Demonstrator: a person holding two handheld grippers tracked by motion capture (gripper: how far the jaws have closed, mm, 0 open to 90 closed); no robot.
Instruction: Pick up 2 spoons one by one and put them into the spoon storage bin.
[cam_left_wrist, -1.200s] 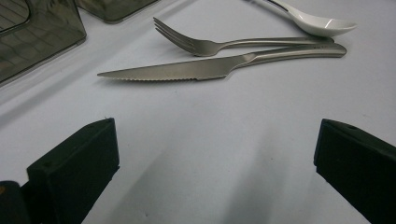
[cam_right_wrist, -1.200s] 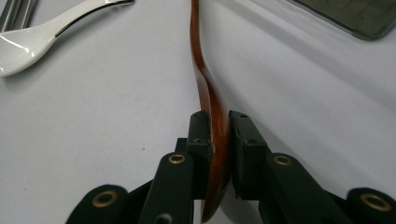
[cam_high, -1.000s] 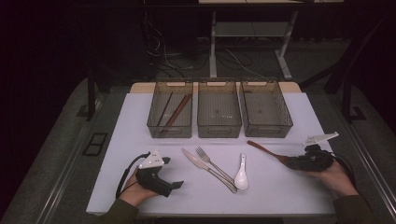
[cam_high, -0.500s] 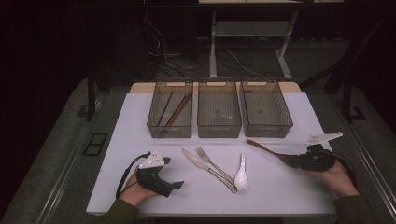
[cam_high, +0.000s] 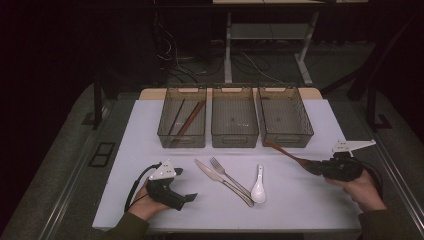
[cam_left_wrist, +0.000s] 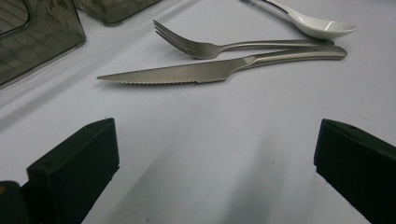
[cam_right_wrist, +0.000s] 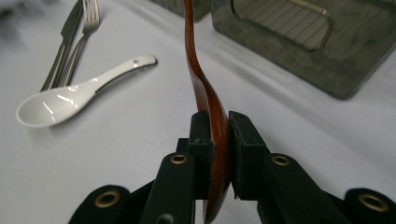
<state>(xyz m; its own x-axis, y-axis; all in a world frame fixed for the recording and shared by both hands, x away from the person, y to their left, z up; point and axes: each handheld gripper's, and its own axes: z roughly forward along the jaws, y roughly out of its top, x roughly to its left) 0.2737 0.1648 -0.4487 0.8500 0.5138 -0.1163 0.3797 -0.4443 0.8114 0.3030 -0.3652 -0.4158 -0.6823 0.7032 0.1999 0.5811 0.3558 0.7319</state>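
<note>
My right gripper (cam_right_wrist: 217, 123) is shut on the bowl end of a brown wooden spoon (cam_right_wrist: 198, 70), whose handle points away toward the bins. From above, that wooden spoon (cam_high: 285, 151) runs from the right gripper (cam_high: 314, 167) up-left to the front of the right bin (cam_high: 285, 116). My left gripper (cam_high: 192, 198) rests on the table at the front left, open and empty. Its two jaws stand far apart in the left gripper view, facing a steel knife (cam_left_wrist: 205, 72), a fork (cam_left_wrist: 224, 45) and a white ceramic spoon (cam_left_wrist: 313, 22).
Three grey mesh bins stand in a row at the back: the left bin (cam_high: 182, 120) holds brown sticks, the middle bin (cam_high: 234, 117) looks bare. Knife (cam_high: 220, 180), fork (cam_high: 231, 178) and white spoon (cam_high: 258, 186) lie mid-table. The white table (cam_high: 150, 140) ends near both hands.
The right gripper with the wooden spoon has shifted only slightly. The left hand has kept still.
</note>
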